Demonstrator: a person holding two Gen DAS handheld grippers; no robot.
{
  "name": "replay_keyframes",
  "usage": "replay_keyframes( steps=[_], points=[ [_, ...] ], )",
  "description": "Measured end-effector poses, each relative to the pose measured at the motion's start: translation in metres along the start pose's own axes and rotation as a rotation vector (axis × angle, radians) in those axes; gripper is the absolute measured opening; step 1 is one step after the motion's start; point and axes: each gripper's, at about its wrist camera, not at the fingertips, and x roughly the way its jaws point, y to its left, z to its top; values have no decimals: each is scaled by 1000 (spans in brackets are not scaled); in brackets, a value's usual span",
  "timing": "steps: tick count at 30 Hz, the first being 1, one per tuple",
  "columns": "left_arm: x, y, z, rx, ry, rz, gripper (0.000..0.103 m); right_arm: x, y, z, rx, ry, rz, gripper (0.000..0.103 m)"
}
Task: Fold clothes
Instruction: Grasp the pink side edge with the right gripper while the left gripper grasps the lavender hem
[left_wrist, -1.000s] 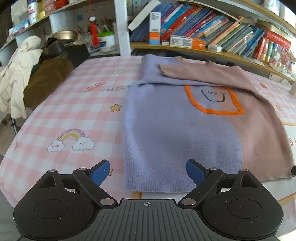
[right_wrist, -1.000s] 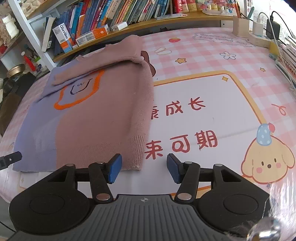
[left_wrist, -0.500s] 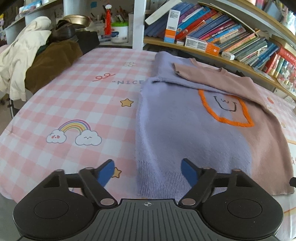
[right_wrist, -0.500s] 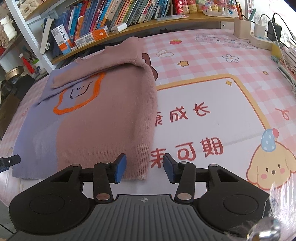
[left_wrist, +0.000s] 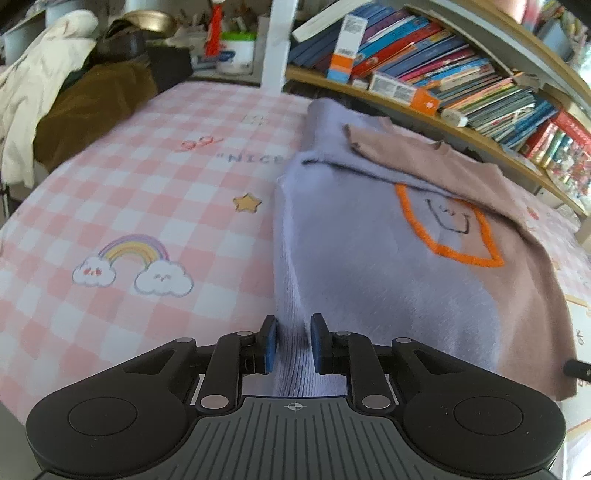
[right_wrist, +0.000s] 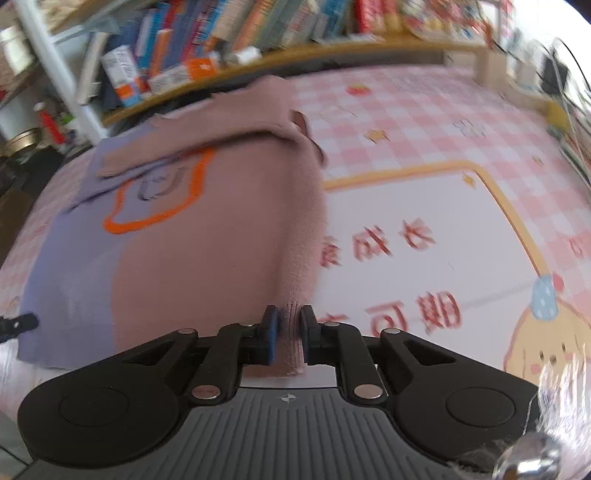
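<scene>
Both jaws closing since earlier spread: left gripper (left_wrist: 292, 344), right gripper (right_wrist: 287, 339) pinching sweater (left_wrist: 369, 288) hem corners.

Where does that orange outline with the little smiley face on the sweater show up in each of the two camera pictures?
Left wrist: orange outline right of centre, on the sweater's lilac half.
Right wrist: orange outline left of centre, in the upper half.
Shared landmark: the bookshelf behind the table.

Fuzzy matt knit sweater (left_wrist: 369, 280), ribbed hem, glossy smooth printed tablecloth (left_wrist: 155, 206), wooden shelf (left_wrist: 491, 146)
</scene>
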Motion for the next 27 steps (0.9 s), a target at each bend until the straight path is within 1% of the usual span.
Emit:
replay_keyframes(
  steps=[3,6,9,10,11,14,18,19,20,21,22,27],
  points=[
    [2,-3,2,16,5,-10,18,-1,11,1,-50,-18,51,12],
    [3,-3,4,21,11,-17,18,4,8,4,-9,2,62,14],
    [3,0,4,11,17,-20,19,7,1,6,38,13,55,20],
    [3,1,3,8,21,-22,19,9,-2,7,52,19,46,24],
    [4,2,3,4,25,-25,19,10,-5,7,63,23,38,25],
    [6,4,1,-4,47,-39,19,15,-12,8,98,33,26,26],
    [7,9,0,-33,55,-59,20,18,-15,8,116,37,37,26],
    [7,10,0,-40,57,-64,19,18,-15,7,115,40,45,24],
    [7,11,-1,-47,56,-68,17,18,-15,7,114,45,54,15],
    [7,12,-1,-55,55,-71,8,17,-15,5,115,48,61,12],
    [6,14,-1,-59,53,-78,5,17,-16,4,118,51,67,11],
    [0,16,-2,-66,54,-102,4,10,-21,0,132,50,81,9]
  ],
)
